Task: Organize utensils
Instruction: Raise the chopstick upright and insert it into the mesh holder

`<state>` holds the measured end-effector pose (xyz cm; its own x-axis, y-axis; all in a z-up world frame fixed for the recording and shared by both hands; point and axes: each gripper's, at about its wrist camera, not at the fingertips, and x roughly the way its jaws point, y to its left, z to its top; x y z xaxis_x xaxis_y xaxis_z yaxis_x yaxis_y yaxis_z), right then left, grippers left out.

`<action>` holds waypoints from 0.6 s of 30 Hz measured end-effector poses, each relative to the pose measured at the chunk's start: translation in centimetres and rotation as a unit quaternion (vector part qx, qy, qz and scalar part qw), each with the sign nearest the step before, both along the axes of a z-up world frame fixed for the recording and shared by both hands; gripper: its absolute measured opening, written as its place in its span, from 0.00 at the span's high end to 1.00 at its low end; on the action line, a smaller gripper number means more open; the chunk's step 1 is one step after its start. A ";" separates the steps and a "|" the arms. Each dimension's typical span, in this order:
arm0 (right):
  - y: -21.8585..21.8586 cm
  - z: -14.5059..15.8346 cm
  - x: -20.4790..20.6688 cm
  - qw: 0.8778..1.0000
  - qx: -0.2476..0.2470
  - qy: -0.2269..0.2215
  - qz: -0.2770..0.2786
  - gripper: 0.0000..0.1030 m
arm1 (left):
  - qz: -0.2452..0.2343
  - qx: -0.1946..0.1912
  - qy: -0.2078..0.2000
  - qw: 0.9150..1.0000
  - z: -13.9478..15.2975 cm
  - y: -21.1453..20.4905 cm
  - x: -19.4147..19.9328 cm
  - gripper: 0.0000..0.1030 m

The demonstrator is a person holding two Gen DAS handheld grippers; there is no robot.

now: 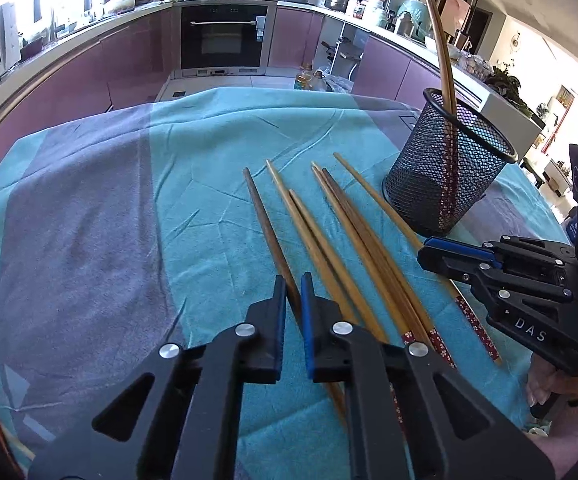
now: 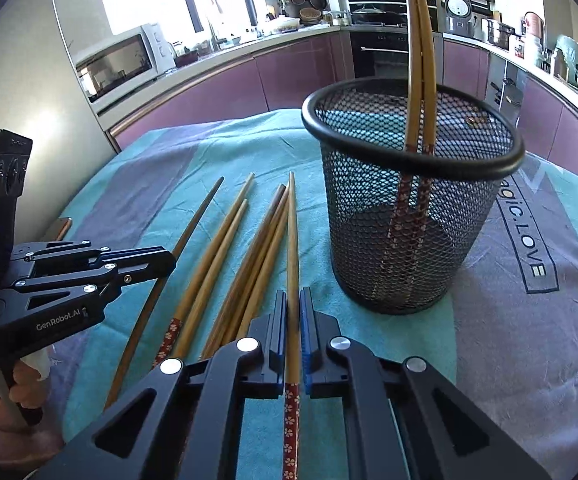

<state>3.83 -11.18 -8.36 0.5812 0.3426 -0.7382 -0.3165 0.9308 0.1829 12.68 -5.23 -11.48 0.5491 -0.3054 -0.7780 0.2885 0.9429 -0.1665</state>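
Several wooden chopsticks [image 1: 329,240] lie side by side on a teal and grey cloth [image 1: 89,220]. My left gripper [image 1: 293,284] is shut on the leftmost one, a dark brown chopstick [image 1: 265,220]. It also shows at the left of the right wrist view, left gripper [image 2: 171,260]. My right gripper [image 2: 293,296] is shut on a light chopstick [image 2: 292,232] with a red flowered end, the rightmost of the row. A black mesh cup [image 2: 449,240] stands upright just right of the row, with two chopsticks [image 2: 421,80] leaning in it. In the left wrist view the cup [image 1: 421,196] stands behind the right gripper [image 1: 425,250].
The cloth covers a table ringed by purple kitchen cabinets [image 1: 89,72] and an oven [image 1: 223,36]. A microwave [image 2: 121,64] sits on the counter at the left. Oil bottles [image 1: 309,78] stand beyond the table's far edge. A hand [image 2: 17,392] holds the left gripper's handle.
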 end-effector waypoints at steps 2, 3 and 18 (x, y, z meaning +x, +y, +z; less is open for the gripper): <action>-0.1 0.4 -0.3 1.000 0.009 -0.004 0.006 0.95 | -0.002 -0.004 -0.002 1.000 0.2 0.3 -0.4 0.99; -0.1 0.6 -0.5 1.000 0.012 -0.006 0.009 0.95 | -0.004 -0.007 -0.004 1.000 0.3 0.3 -0.6 0.99; -0.9 1.5 -1.5 0.999 0.022 -0.015 0.018 0.95 | -0.008 0.012 0.008 1.000 -0.5 -0.3 -0.4 0.78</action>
<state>2.33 -12.12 -6.87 0.5895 0.3958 -0.7042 -0.3555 0.9099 0.2138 12.32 -5.55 -11.99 0.5316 -0.2950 -0.7940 0.3003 0.9421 -0.1489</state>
